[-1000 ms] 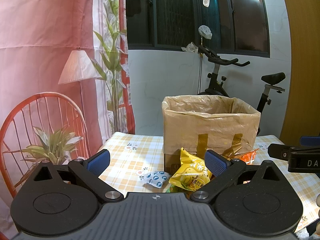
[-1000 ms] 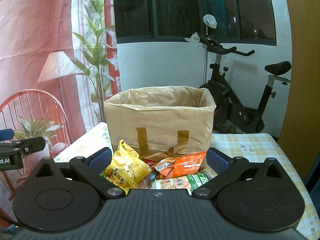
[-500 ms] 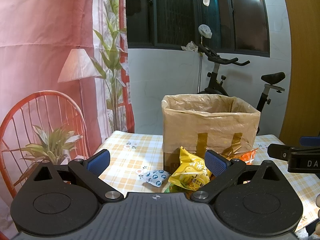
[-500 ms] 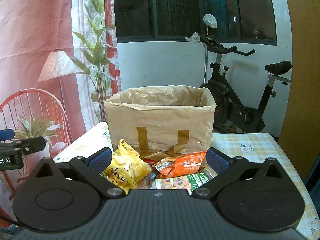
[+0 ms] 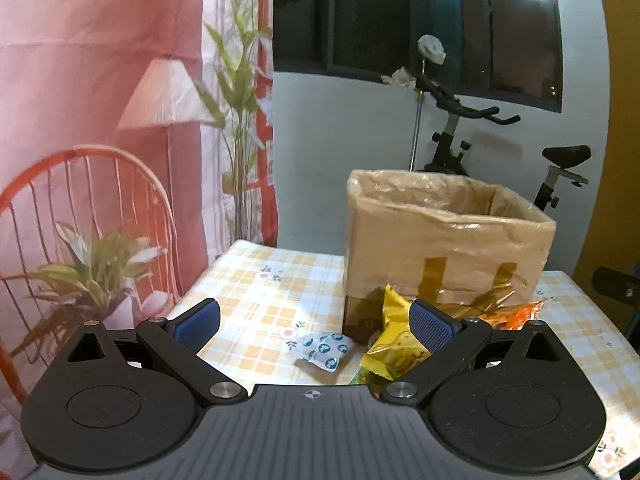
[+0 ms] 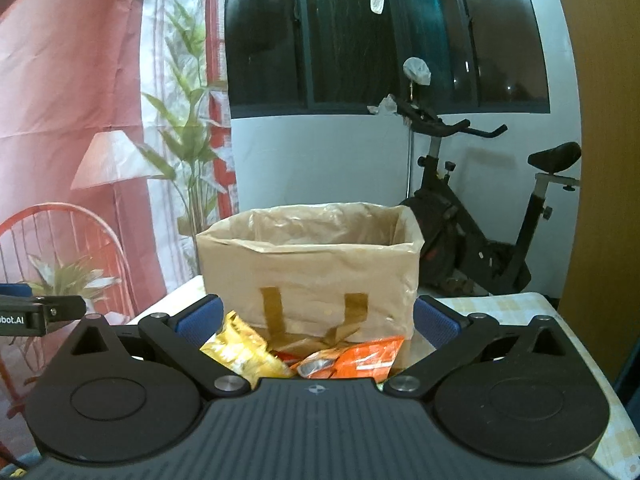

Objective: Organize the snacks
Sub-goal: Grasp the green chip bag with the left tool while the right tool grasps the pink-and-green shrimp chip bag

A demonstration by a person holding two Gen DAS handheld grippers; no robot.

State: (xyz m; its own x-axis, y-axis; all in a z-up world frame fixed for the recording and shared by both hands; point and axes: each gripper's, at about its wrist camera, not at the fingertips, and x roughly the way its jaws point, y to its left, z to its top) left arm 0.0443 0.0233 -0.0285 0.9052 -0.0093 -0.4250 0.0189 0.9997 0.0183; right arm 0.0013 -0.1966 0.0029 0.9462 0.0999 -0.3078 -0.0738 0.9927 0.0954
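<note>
A brown cardboard box [image 5: 444,248] lined with plastic stands on the checked tablecloth [image 5: 272,300], open at the top. In front of it lie a yellow snack bag [image 5: 394,346], an orange packet [image 5: 516,314] and a small white packet with blue dots [image 5: 325,349]. My left gripper [image 5: 316,320] is open, held above the table just short of the dotted packet, with nothing between its fingers. In the right wrist view the same box [image 6: 312,276], yellow bag [image 6: 240,350] and orange packet [image 6: 356,358] show. My right gripper [image 6: 318,316] is open and empty, facing the box.
An exercise bike [image 6: 480,216] stands behind the table. A pink backdrop printed with a chair, lamp and plant [image 5: 100,184] hangs at the left. A wooden panel [image 6: 600,160] is at the right. The other gripper's tip [image 6: 44,312] shows at the left edge.
Both cameras have tilted and shifted: the box sits further right and lower in the left view, and the snacks have dropped lower in the right view. Both grippers stay open.
</note>
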